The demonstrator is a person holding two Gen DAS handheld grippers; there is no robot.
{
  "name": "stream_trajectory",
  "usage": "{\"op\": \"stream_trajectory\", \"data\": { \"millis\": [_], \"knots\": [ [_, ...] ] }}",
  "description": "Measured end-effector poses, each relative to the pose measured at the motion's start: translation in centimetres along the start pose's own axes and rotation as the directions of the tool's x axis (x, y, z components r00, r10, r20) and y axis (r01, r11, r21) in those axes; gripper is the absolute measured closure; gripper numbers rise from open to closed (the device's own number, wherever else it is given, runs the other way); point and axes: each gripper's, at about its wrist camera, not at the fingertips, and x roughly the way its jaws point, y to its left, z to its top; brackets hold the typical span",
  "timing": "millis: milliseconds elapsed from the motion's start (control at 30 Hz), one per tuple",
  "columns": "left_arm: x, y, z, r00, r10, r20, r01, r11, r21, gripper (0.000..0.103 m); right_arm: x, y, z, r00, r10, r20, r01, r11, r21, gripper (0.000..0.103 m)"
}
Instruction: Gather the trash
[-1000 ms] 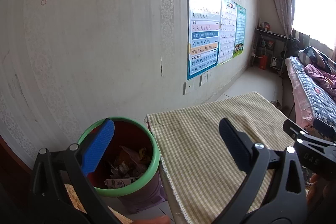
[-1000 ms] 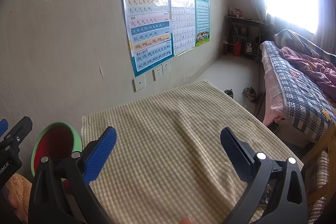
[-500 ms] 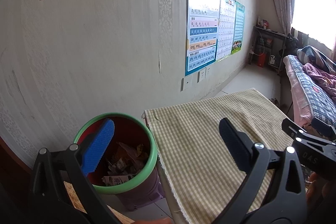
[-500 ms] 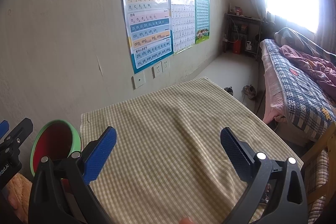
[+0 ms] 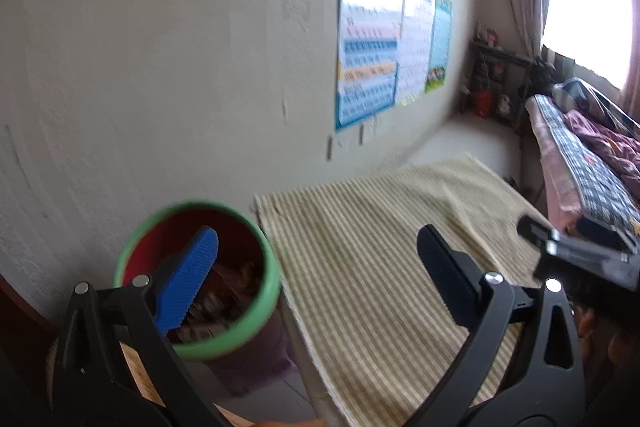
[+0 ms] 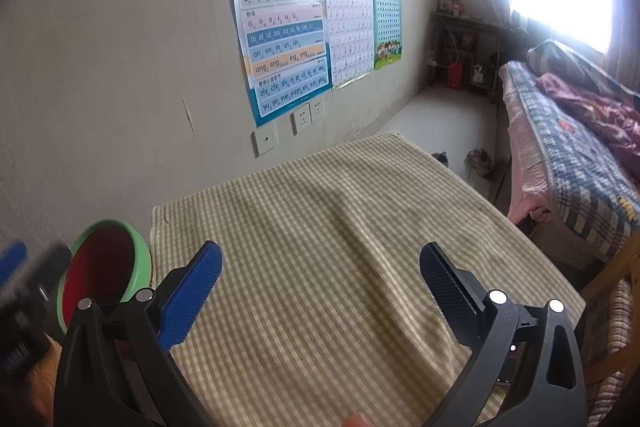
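A: Left side?
B: Green-rimmed trash bin [image 5: 269,291] on the floor, touching the table's left edge; wrappers inside, blurred. Left gripper [image 5: 316,259] jaws wide apart, nothing between them, left pad over the bin.
A: Right?
B: Right gripper [image 6: 320,273] jaws also spread, nothing held, above the checked tablecloth [image 6: 340,211]. Bed [image 6: 568,155] far right.

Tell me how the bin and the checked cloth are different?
The bin is round with a green rim and red inside; the checked cloth is flat, squarish, yellow and white. The bin holds scraps of trash, while the cloth has nothing lying on it. The bin stands lower, beside the cloth's left edge. Both sit near the same wall.
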Motion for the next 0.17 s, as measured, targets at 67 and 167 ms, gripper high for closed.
{"op": "stream_trajectory", "data": {
  "millis": [67, 167],
  "knots": [
    [1.3, -0.6, -1.4, 0.992, -0.089, -0.091, 0.086, 0.995, -0.043, 0.005, 1.1, -1.2, 0.4, 1.000, 0.002, -0.031, -0.001, 0.999, 0.034, 0.007],
    [2.8, -1.7, -4.2, 0.965, -0.185, -0.184, 0.174, 0.982, -0.078, 0.005, 4.0, -4.3, 0.9, 0.996, -0.054, -0.072, 0.059, 0.995, 0.075, 0.007]
  ]
}}
